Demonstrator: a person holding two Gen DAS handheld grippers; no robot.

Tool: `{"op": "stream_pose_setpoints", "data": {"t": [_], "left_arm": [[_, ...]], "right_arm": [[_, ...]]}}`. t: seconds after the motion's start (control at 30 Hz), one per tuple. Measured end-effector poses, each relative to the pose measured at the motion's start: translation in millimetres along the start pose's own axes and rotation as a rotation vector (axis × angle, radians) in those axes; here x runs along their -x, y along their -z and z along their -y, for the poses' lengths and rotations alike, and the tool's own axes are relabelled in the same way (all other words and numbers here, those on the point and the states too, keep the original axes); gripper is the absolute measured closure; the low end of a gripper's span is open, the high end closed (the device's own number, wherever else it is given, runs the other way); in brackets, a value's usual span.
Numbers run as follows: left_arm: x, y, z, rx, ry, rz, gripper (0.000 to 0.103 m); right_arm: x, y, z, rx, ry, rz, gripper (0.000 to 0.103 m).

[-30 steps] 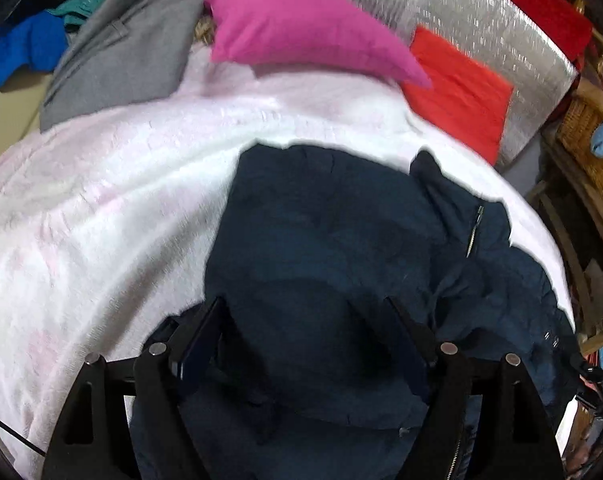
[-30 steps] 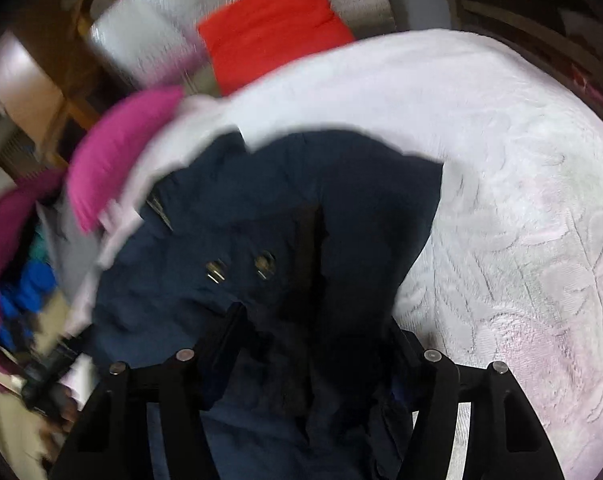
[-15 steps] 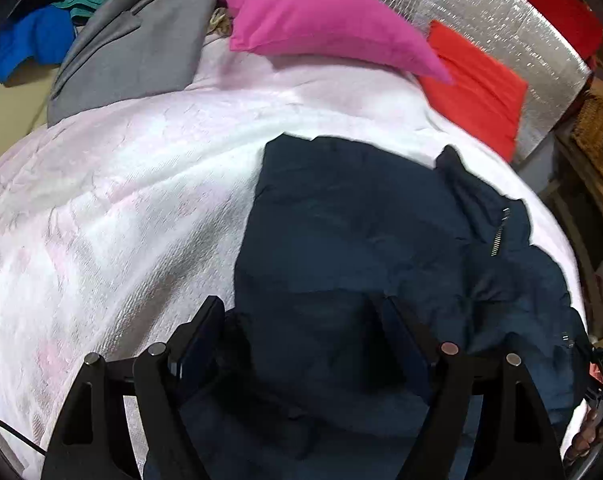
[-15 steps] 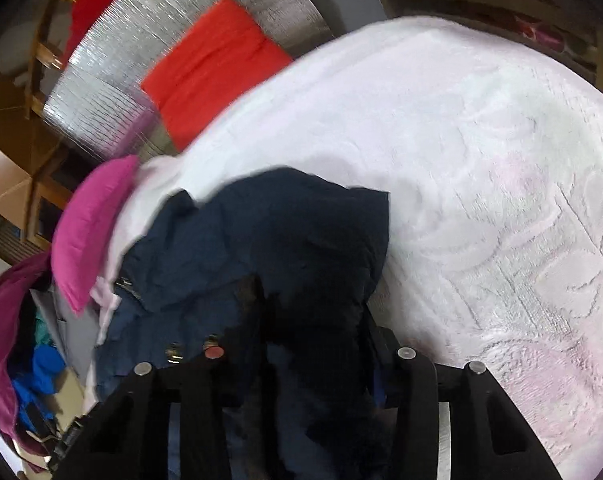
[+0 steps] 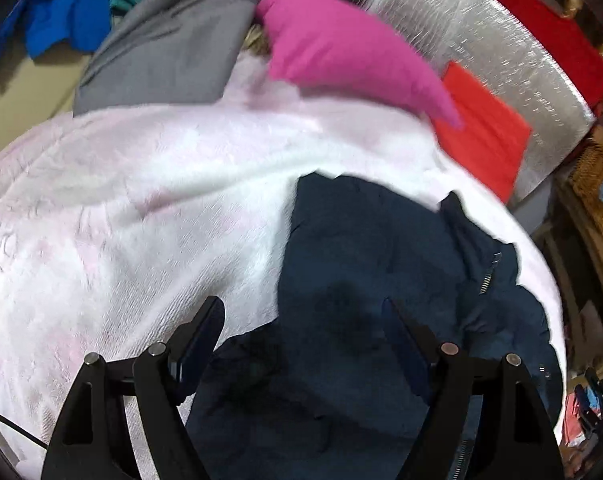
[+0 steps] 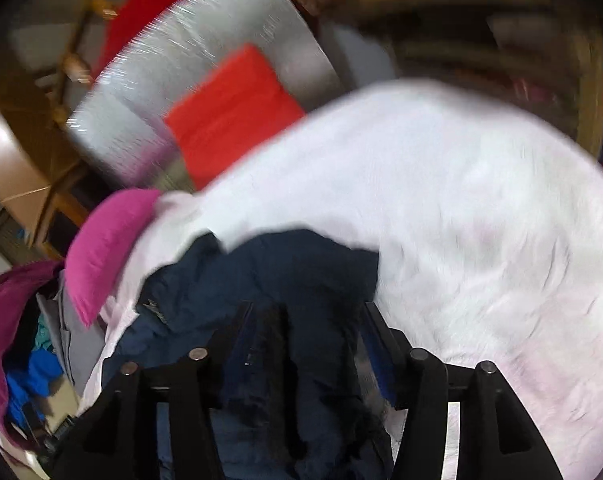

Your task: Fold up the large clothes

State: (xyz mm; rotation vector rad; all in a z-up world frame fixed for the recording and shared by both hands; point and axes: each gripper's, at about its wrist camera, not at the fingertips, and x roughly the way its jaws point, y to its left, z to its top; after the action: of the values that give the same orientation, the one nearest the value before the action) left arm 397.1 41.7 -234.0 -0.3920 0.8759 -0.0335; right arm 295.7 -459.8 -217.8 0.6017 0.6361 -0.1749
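A dark navy jacket (image 5: 365,264) with a zipper lies crumpled on a white-pink blanket (image 5: 141,200) covering the bed. My left gripper (image 5: 301,320) is open, its fingers spread over the jacket's near left edge, with cloth between them. In the right wrist view the jacket (image 6: 293,272) bunches up between the fingers of my right gripper (image 6: 309,320), which stand fairly wide apart; a thick fold of the cloth hangs between them, and whether they pinch it is unclear. The view is motion-blurred.
A magenta pillow (image 5: 341,48) and a red cushion (image 5: 485,140) lie at the head of the bed against a silver padded panel (image 5: 481,40). Grey (image 5: 173,48) and blue clothes (image 5: 65,24) pile at the far left. A wicker basket (image 5: 593,184) stands to the right.
Both grippers have pulled back and lifted. The jacket has slid toward the bed's near right side, and more blanket shows. The right view has tilted up toward the headboard.
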Motion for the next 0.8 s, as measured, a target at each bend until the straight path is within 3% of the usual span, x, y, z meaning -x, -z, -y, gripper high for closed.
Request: {"op": "stream_pose_setpoints", "data": {"t": [0.07,0.13,0.2,0.3,0.37,0.43,0.5,0.6,0.7,0.8], "left_arm": [[8,4,16,-0.057,0.031,0.023,0.022],[13,14,41,-0.145,0.083,0.028,0.022],[18,24,62,-0.218,0.127,0.027,0.022],[17,38,90,-0.316,0.162,0.03,0.022],[15,46,99,-0.362,0.149,0.002,0.022],[-11,57,105,-0.41,0.069,-0.108,0.022],[-19,65,105,-0.444,0.042,-0.125,0.022],[-12,65,111,-0.495,0.028,-0.117,0.022],[5,60,108,-0.443,0.12,-0.079,0.022],[10,57,106,-0.416,0.16,-0.061,0.021]], "right_arm": [[9,5,-13,0.055,-0.073,0.004,0.046],[4,15,-32,0.103,-0.163,-0.054,0.049],[-5,31,-52,0.153,-0.23,-0.129,0.061],[-24,54,-77,0.203,-0.276,-0.232,0.063],[-35,64,-84,0.204,-0.29,-0.285,0.063],[-57,76,-85,0.188,-0.274,-0.381,0.063],[-78,86,-79,0.163,-0.232,-0.486,0.067],[-72,82,-77,0.145,-0.236,-0.466,0.068],[-52,71,-81,0.15,-0.31,-0.377,0.068],[-51,71,-87,0.148,-0.354,-0.361,0.065]]}}
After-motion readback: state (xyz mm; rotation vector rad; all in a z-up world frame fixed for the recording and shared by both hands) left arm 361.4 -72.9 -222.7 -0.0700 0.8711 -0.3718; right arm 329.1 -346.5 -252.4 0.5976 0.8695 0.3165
